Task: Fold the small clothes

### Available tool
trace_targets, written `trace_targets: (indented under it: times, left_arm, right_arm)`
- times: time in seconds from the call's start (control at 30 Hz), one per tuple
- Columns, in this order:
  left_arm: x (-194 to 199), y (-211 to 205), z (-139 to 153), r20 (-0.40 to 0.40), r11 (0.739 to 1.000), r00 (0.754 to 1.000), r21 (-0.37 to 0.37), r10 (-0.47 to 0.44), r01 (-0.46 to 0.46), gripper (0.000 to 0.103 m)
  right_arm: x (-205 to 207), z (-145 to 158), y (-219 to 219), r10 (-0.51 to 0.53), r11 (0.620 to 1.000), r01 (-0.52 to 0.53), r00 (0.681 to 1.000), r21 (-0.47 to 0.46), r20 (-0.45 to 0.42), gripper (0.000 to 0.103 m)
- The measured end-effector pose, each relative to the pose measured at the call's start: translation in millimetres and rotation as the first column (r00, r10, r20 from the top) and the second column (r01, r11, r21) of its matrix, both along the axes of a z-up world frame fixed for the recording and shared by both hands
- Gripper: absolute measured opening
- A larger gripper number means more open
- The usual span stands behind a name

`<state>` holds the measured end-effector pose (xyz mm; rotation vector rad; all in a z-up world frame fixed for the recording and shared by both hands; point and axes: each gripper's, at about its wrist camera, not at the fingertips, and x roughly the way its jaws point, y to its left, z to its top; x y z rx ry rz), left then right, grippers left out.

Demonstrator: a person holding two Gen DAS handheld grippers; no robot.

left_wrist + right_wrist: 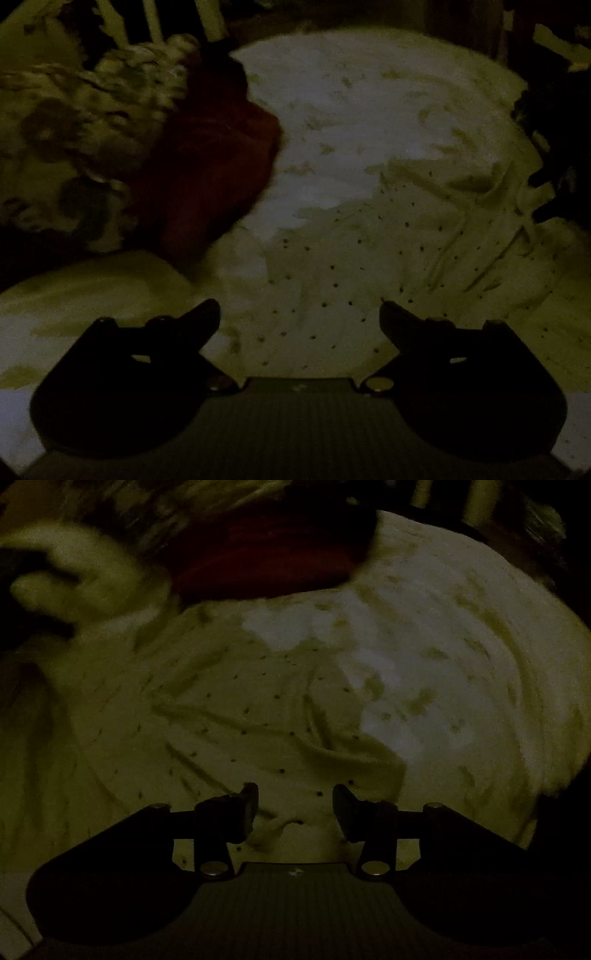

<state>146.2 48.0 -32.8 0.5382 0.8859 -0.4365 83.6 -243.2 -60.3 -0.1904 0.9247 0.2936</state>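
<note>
The scene is very dark. A pale garment with small dark dots (369, 266) lies spread and wrinkled on a light surface; it also shows in the right wrist view (240, 720). My left gripper (300, 310) is open just above the garment's near part, jaws wide apart and empty. My right gripper (295, 797) is open too, jaws narrower, hovering over the dotted cloth with a small fold or string (269, 832) between them. A dark red garment (207, 158) lies to the left, and it shows at the top of the right wrist view (269, 554).
A patterned floral cloth (74, 140) lies heaped at the far left beside the red garment. Pale slats (155, 22) stand behind it. Dark shapes (561, 147) sit at the right edge. The light surface (369, 92) stretches beyond the dotted garment.
</note>
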Motion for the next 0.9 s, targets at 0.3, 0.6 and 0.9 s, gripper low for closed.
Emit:
trace_targets:
  times: [0.3, 0.6, 0.9]
  left_arm:
    - [32.2, 17.0, -65.5, -0.173, 0.985, 0.972, 0.095, 0.161, -0.147, 0.073]
    - [29.3, 27.9, -70.6, -0.169, 0.980, 0.967, 0.092, 0.189, -0.175, 0.066]
    - [31.2, 35.8, -72.9, -0.168, 0.982, 0.968, 0.063, 0.186, -0.178, 0.066]
  right_arm:
    - [-60.6, -6.2, 13.7, 0.356, 0.885, -0.384, 0.923, -0.264, -0.148, 0.070]
    - [-69.6, -25.5, 28.5, 0.425, 0.811, -0.451, 0.892, -0.372, -0.157, 0.008]
    - [-88.4, 75.6, -3.7, 0.406, 0.913, -0.408, 0.899, 0.028, -0.166, 0.001]
